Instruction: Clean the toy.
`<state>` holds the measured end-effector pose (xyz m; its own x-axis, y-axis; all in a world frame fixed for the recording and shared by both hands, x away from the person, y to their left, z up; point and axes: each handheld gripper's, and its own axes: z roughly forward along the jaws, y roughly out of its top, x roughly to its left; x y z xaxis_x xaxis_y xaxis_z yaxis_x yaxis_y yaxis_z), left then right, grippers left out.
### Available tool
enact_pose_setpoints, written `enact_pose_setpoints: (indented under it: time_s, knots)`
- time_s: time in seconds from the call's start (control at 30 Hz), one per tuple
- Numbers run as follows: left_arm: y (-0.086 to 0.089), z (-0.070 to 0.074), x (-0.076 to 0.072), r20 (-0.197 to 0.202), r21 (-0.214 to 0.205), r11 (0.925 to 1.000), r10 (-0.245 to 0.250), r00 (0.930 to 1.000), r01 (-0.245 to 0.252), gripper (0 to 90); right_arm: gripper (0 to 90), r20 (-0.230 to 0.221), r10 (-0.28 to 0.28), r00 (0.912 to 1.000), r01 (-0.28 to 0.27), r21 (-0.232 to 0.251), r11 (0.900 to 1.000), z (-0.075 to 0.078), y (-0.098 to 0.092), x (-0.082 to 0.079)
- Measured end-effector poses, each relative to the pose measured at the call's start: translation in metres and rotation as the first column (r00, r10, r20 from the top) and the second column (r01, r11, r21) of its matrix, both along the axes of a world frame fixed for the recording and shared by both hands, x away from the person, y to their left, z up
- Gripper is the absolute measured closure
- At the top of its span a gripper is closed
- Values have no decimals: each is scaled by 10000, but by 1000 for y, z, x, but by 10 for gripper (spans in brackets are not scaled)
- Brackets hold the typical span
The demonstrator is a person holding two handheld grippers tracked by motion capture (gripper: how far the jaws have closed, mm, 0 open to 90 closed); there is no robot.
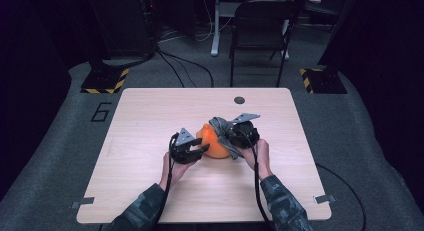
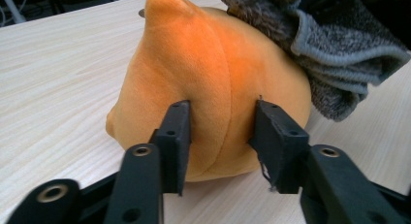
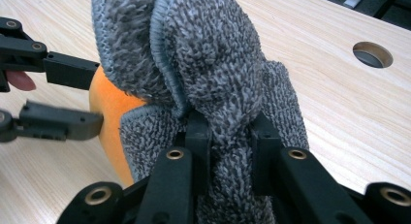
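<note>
An orange plush toy (image 1: 212,143) lies in the middle of the wooden table (image 1: 150,116). A grey terry cloth (image 1: 222,127) is draped over its right side. My left gripper (image 1: 202,150) is at the toy's left side. In the left gripper view its jaws (image 2: 223,112) stand apart, tips against the orange plush (image 2: 213,69), with nothing pinched. My right gripper (image 1: 232,136) is on the toy's right. In the right gripper view it (image 3: 230,124) is shut on a bunched fold of the grey cloth (image 3: 208,64), which hides most of the toy (image 3: 109,117).
A round cable hole (image 1: 239,100) sits near the table's far edge. A folding chair (image 1: 260,26) and a desk leg stand on the floor behind. Metal clips (image 1: 325,198) mark the front corners. Bare wood lies to the left and right of the hands.
</note>
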<state>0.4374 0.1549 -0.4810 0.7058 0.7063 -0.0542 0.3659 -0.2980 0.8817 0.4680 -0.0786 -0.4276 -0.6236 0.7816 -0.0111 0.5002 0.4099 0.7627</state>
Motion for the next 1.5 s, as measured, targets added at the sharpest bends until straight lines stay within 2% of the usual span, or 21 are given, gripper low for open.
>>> enact_pose_setpoints:
  time_s: [0.07,0.17,0.27,0.3,0.33,0.43,0.5,0.57,0.67,0.7,0.8,0.87,0.93,1.0,1.03,1.13,1.17,1.2,1.23,1.3,1.5]
  knots:
    - [-1,-1,0,46,-20,10000,90,9999,-89,518,750,8,6,10000,-6,19,10000,-1,-1,1]
    - [-2,-3,-1,-8,412,9991,-124,9999,125,497,750,7,-95,10000,94,75,9999,-1,0,1]
    - [-3,-4,-1,54,542,9985,-102,9999,99,494,750,4,-157,9999,157,110,9998,-1,-1,3]
    - [-4,-5,-1,66,733,9972,-169,9998,163,494,750,4,-157,9999,157,110,9998,-1,-1,3]
    - [-5,-7,-2,230,1027,9946,-135,9996,111,507,749,22,-110,9999,110,118,9999,-2,-3,5]
    - [-6,-10,-3,415,1025,9947,-77,9991,34,633,748,-33,-169,9999,170,212,9996,-2,-4,6]
    - [-4,-10,-2,345,896,9959,-113,9993,82,751,748,0,-156,9999,156,197,9997,-2,-5,6]
    - [-4,-11,-1,347,653,9979,-69,9994,47,806,749,-65,-176,9998,178,414,9990,-1,-8,7]
    - [-4,-9,-2,317,610,9981,-144,9994,125,825,751,-27,-215,9998,216,572,9981,2,-10,6]
    - [-5,-9,-3,367,492,9988,-81,9993,63,832,753,136,-269,9995,259,728,9970,6,-10,3]
    - [-5,-6,-4,147,285,9995,-144,9998,139,838,753,320,-189,9993,163,781,9968,12,-8,0]
    - [-6,-4,-5,-15,-63,9998,-174,9998,174,839,753,615,39,9981,-105,1075,9941,22,-2,-7]
    - [-8,-2,-9,-158,-154,9995,-275,9995,273,840,752,802,230,9965,-330,1258,9915,28,5,-14]
    - [-10,-1,-11,-115,-131,9993,-362,9993,360,840,752,910,376,9951,-487,1237,9911,30,8,-16]
    - [-12,0,-12,-118,-193,9991,-373,9992,370,840,751,1000,552,9935,-640,877,9941,29,18,-20]
    - [-12,-1,-12,-127,-53,9992,-401,9991,400,840,751,1017,576,9931,-637,576,9963,23,23,-19]
    - [-10,-2,-9,-171,-50,9994,-339,9993,338,840,750,1075,531,9928,-560,241,9981,15,24,-16]
    - [-10,-2,-9,-171,-50,9994,-339,9993,338,840,750,1130,553,9921,-577,188,9982,13,24,-15]
    - [-7,-3,-7,-360,-152,9991,-396,9986,391,840,750,1038,537,9932,-563,220,9982,12,23,-13]
    - [-7,-4,-6,-336,-165,9992,-378,9987,373,840,749,972,376,9946,-411,346,9986,11,22,-13]
    - [-7,-5,-6,-375,-185,9993,-321,9988,314,839,748,823,-11,9966,-11,267,9996,8,9,-10]
